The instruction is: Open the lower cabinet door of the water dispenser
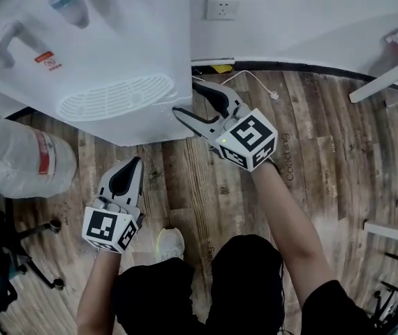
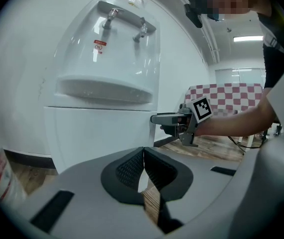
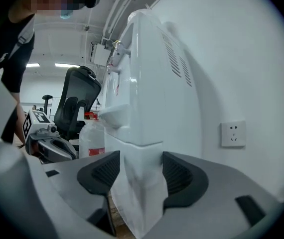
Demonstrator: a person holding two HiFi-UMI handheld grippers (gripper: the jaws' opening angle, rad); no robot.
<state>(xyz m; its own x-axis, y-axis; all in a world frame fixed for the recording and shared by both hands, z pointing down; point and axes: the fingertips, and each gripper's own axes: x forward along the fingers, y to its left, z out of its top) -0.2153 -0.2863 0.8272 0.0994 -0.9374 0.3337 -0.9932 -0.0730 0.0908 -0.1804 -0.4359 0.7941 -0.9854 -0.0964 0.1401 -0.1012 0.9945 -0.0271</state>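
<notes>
My left gripper (image 1: 136, 163), fingers pressed together on nothing, hangs before the white plastic water dispenser (image 1: 129, 40). My right gripper (image 1: 187, 98), fingers spread, straddles its lower cabinet (image 3: 139, 183) corner.

The white water dispenser (image 1: 115, 61) stands upright. Its lower cabinet door (image 2: 102, 133) looks closed, and its corner edge is between the wide-apart jaws of the right gripper (image 1: 185, 97).
</notes>
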